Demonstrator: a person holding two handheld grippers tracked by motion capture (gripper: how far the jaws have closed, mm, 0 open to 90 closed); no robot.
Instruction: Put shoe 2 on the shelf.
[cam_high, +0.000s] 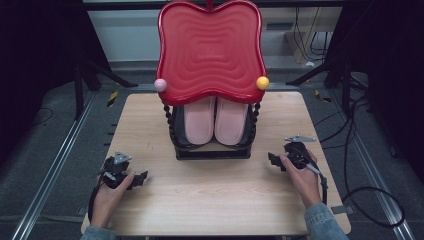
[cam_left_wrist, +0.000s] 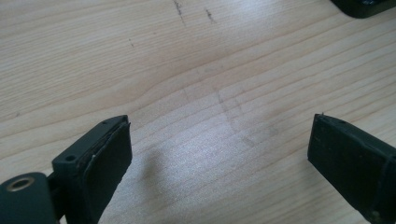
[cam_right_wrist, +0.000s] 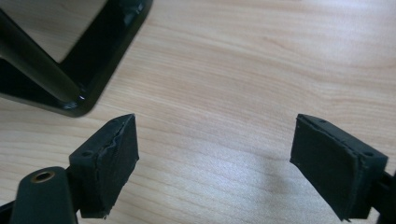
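While we are resting both hands low on the tabletop (cam_high: 210, 200), we are taking the black rack (cam_high: 212, 150) as our landmark. Nearest to us, the left gripper (cam_high: 141, 178) is lying in front of the rack and off to its left, its fingers (cam_left_wrist: 105, 163) spread wide with nothing but bare wood between them. The right gripper (cam_high: 272, 160) is sitting just beside the rack's right front corner, fingers (cam_right_wrist: 112, 158) likewise released and holding nothing; in the right gripper view that corner of the rack's base (cam_right_wrist: 100, 60) is showing just beyond the left finger.

Farther back, inside the rack's lower tier, the pair of pink slippers (cam_high: 215, 120) is lying side by side, toes toward us, touching one another. Above them the red tray (cam_high: 210, 50) is forming the rack's top, with a pink ball (cam_high: 160, 84) and a yellow ball (cam_high: 262, 82) at its front corners.

We are judging that the slippers are the thing in hand and that nothing more needs doing to them. To do this step well, we are keeping the fingers open and clear of the rack's posts, so that no stray nudge is shifting the frame or the slippers.
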